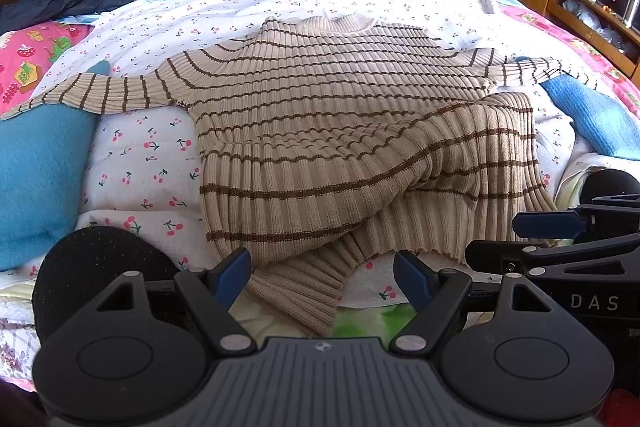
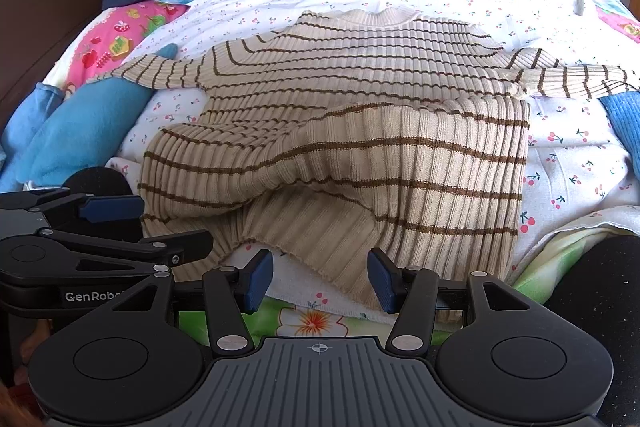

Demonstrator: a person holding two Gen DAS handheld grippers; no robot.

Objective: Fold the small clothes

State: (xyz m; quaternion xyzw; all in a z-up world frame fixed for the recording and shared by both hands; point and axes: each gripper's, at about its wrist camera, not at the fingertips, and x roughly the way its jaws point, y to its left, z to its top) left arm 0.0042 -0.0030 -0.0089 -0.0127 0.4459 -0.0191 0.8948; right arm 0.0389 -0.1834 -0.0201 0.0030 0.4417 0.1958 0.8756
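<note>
Beige striped sweater (image 1: 320,131) lies spread on the bed (image 1: 160,155), just ahead of both grippers. Its bottom edge sits right in front of the left gripper (image 1: 322,277) and right gripper (image 2: 320,281). Both are spread apart, pinching nothing.

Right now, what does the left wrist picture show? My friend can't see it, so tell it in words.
A beige sweater with brown stripes lies spread on a cherry-print bedsheet, sleeves out, its lower right part folded up over the body. The left gripper sits open at the hem, holding nothing, with the right gripper beside it.
</note>
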